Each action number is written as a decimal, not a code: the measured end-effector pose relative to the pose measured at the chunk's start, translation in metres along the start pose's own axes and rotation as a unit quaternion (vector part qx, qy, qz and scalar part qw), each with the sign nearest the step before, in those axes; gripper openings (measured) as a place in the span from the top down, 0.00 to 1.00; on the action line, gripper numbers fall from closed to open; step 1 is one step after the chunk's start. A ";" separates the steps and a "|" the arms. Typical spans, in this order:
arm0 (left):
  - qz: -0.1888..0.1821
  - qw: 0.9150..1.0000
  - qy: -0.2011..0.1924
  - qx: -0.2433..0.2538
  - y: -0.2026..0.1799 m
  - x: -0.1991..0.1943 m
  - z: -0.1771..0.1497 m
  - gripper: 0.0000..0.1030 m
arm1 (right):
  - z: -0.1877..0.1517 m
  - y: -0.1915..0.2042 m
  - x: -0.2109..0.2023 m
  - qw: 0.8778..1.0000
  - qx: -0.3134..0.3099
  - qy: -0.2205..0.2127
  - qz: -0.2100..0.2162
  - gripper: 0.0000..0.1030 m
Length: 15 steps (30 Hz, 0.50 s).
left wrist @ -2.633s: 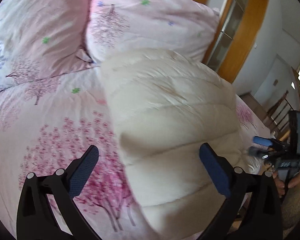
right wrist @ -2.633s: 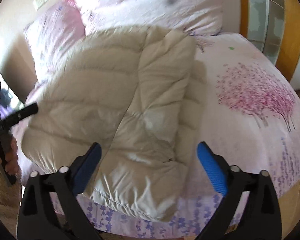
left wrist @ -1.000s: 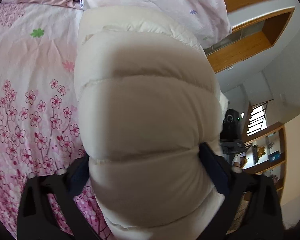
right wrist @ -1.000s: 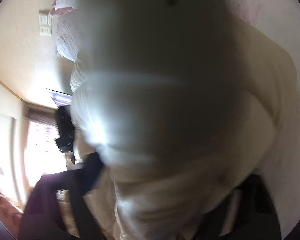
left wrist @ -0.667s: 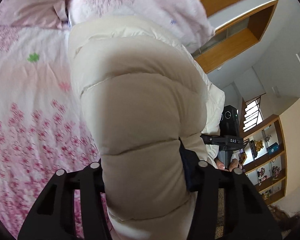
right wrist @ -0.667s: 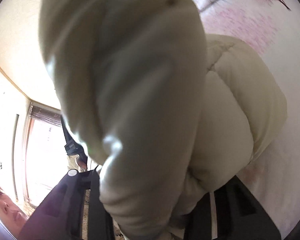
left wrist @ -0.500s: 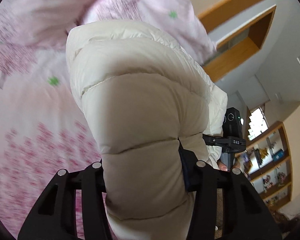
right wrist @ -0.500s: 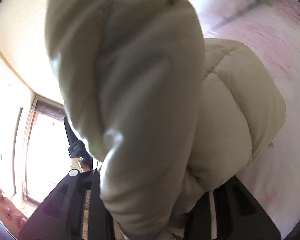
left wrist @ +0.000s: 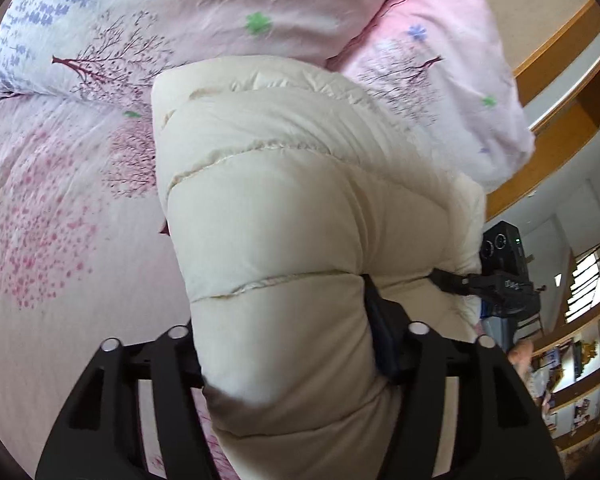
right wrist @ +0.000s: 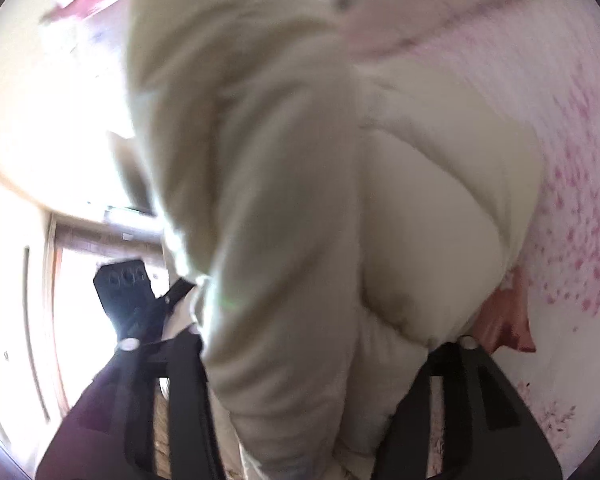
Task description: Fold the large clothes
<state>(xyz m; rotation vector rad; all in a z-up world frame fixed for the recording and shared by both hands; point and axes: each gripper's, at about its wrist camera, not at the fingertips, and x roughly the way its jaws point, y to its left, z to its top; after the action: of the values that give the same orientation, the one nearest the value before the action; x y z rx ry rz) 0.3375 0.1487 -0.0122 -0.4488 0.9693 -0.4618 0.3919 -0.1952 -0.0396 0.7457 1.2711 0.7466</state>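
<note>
A cream puffy quilted jacket (left wrist: 284, 208) lies on the pink floral bed. My left gripper (left wrist: 284, 344) is shut on its near edge, the padding bulging between the jaws and hiding the left finger. The right gripper (left wrist: 500, 280) shows in the left wrist view at the jacket's right side. In the right wrist view the same jacket (right wrist: 300, 220) fills the frame, blurred, and my right gripper (right wrist: 312, 364) is shut on its fold. The left gripper (right wrist: 128, 292) shows at the left there.
Two pink floral pillows (left wrist: 228, 20) lie behind the jacket. The floral bedsheet (left wrist: 52, 216) spreads to the left. A wooden cabinet frame (left wrist: 560, 92) and shelves (left wrist: 580, 360) stand at the right. A bright window (right wrist: 72, 300) is at the left in the right wrist view.
Both grippers closed on the jacket's near edge and lifted it. Since then they have carried it toward the pillows, the view tilting up.
</note>
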 end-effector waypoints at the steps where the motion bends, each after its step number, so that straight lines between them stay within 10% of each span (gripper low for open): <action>1: 0.004 1.000 0.001 0.000 0.000 0.002 0.001 0.34 | -0.002 0.001 -0.002 1.000 0.000 -0.004 -0.012 0.37; 7: 0.039 0.999 -0.015 0.016 -0.017 -0.026 0.001 0.33 | -0.022 0.030 -0.053 0.986 -0.055 -0.094 -0.123 0.29; 11: 0.082 0.992 -0.089 0.041 -0.031 -0.068 -0.018 0.33 | -0.067 0.064 -0.094 0.945 -0.136 -0.214 -0.204 0.30; 15: 0.127 0.976 -0.141 0.103 -0.068 -0.092 -0.062 0.24 | -0.121 0.088 -0.094 0.914 -0.254 -0.228 -0.220 0.48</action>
<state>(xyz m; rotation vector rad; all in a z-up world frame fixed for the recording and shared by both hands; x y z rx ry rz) 0.2284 0.1353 0.0565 -0.1915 0.6827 -0.2536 0.2525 -0.2141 0.0677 0.1697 0.7254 0.4603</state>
